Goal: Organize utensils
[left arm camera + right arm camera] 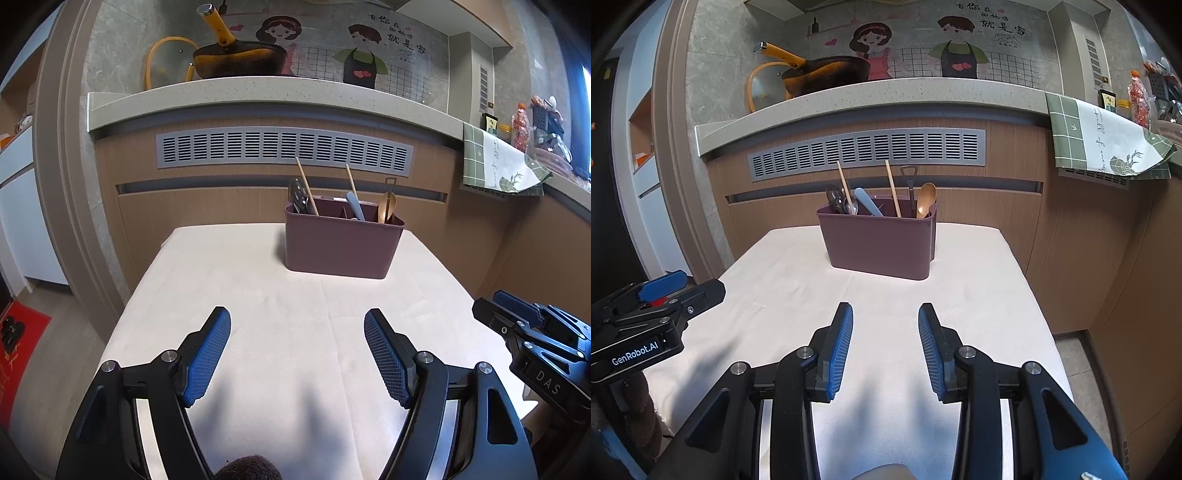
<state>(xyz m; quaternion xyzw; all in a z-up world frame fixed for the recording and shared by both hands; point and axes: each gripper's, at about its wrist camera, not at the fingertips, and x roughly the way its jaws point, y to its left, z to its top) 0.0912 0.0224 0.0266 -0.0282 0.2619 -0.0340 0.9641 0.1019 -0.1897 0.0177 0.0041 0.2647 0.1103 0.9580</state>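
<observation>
A maroon utensil holder (341,245) (879,243) stands upright at the far end of the white cloth-covered table (258,295) (960,288). In it stand metal spoons (840,201), two chopsticks (893,188), a light blue handle (868,201), a wooden spoon (926,199) and a small dark shovel-shaped utensil (909,184). My left gripper (297,319) hovers over the near part of the table, open, nothing between its blue pads. My right gripper (885,314) is also open and empty, beside the left; it also shows from the side at the right edge of the left wrist view (509,310).
Behind the table runs a wood-panelled counter front with a grey vent grille (284,147). A dark pan with a yellow handle (236,59) and a glass lid sit on the countertop. A green checked cloth (1104,140) hangs over the counter at right. A red mat (18,339) lies on the floor at left.
</observation>
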